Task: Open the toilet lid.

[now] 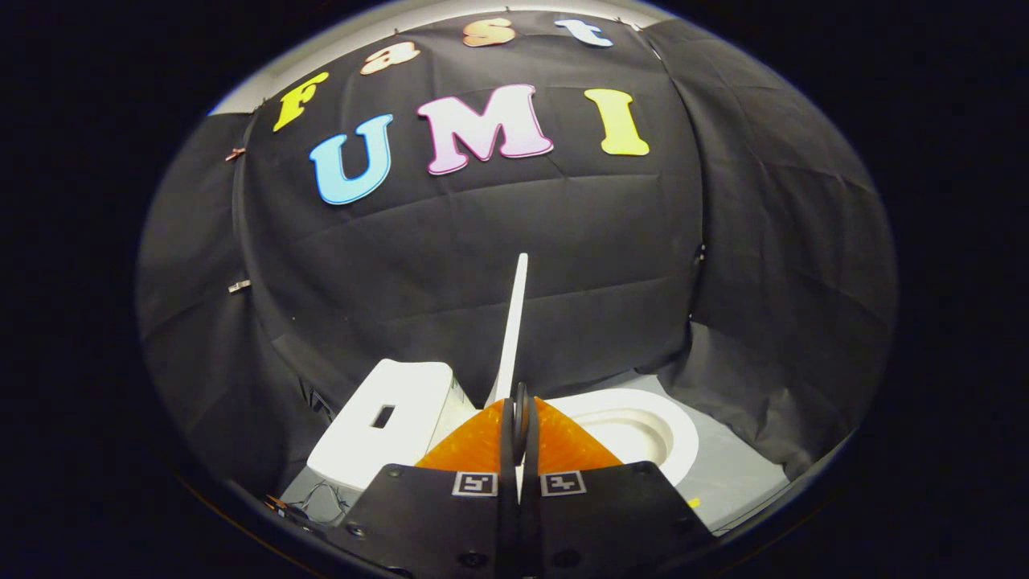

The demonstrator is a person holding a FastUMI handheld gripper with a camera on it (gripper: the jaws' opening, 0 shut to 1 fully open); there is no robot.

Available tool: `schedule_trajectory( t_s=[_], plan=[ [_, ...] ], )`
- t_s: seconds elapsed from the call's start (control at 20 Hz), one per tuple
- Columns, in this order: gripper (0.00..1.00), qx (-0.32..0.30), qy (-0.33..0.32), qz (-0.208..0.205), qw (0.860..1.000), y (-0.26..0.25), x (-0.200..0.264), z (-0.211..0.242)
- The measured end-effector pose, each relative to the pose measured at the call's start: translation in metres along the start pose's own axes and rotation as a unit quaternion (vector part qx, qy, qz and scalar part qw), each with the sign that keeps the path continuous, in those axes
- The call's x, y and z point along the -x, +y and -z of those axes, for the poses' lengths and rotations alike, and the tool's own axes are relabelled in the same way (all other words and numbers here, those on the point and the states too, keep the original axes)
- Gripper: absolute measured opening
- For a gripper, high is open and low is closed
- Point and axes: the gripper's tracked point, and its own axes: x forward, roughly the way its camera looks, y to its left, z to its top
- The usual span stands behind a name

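Black cloth wall [482, 257] behind everything. White toilet: tank [386, 422] left of the fingers, open bowl with seat ring [643, 434] to their right. Toilet lid [513, 322] raised upright, seen edge-on, thin, rising just ahead of the fingertips. Gripper [515, 406] fingers pressed together, clamped on the lid's lower edge.

A staged recording booth, not a real bathroom. Hung all round with black cloth [482, 241]. Small white toilet [635, 434] set on a pale floor [739, 474].
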Motion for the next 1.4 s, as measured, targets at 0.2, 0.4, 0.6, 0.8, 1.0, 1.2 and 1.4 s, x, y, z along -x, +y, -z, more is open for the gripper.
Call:
schedule_trajectory(
  t_s=[0.2,0.4,0.6,0.8,1.0,1.2,1.4],
  plan=[
    [0.05,0.036,-0.005,0.002,0.999,0.027,0.001,-0.006],
    [0.05,0.081,-0.012,0.007,0.997,0.061,0.002,-0.007],
    [0.05,0.121,-0.018,0.003,0.992,0.097,0.004,-0.002],
    [0.05,0.166,-0.024,0.008,0.986,0.121,0.003,0.001],
    [0.05,0.211,-0.029,0.009,0.977,0.145,0.002,0.007],
    [0.05,0.224,-0.028,-0.001,0.974,0.164,0.002,0.011],
    [0.06,0.234,-0.029,-0.007,0.972,0.173,0.003,0.013]
  ],
)
